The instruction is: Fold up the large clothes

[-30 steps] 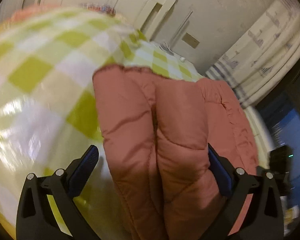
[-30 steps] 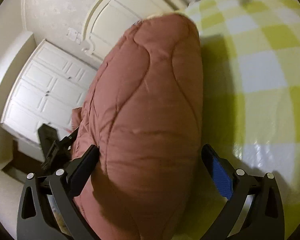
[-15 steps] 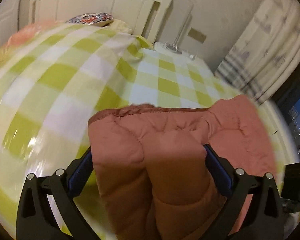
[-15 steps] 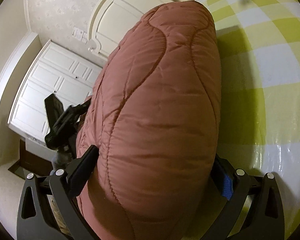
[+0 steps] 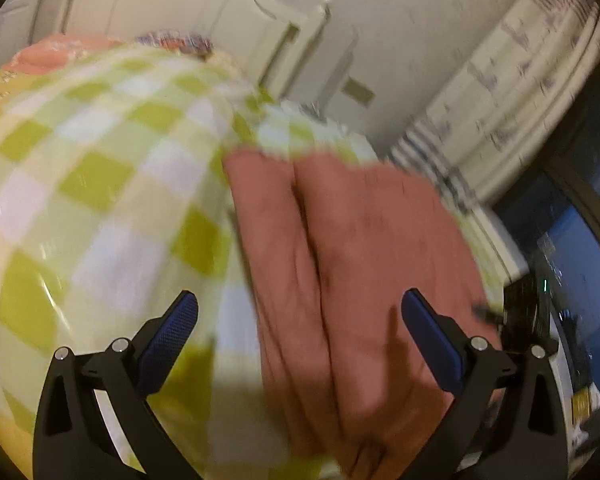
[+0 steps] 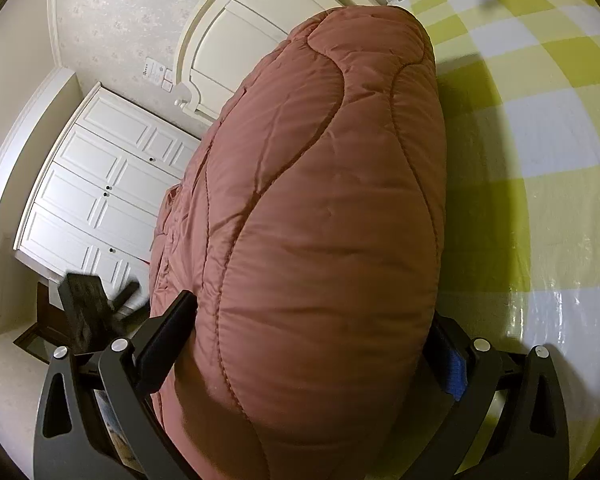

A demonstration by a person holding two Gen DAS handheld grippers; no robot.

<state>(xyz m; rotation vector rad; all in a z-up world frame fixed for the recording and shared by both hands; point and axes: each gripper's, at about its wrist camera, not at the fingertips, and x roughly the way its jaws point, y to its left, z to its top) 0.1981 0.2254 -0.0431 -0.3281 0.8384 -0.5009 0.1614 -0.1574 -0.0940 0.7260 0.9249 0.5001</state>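
1. The left gripper (image 5: 298, 312) has its jaws spread wide, gripping nothing; the view is blurred.
2. The pink quilted jacket (image 5: 352, 264) lies on the bed (image 5: 100, 208), on its green checked cover, reaching toward the bed's far edge.
3. The right gripper (image 6: 312, 344) has its jaws clamped against a thick fold of the jacket (image 6: 324, 208).

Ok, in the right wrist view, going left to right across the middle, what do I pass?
White wardrobe doors → puffy pink quilted coat → its dark shadow on the bed → green and white checked bedsheet.
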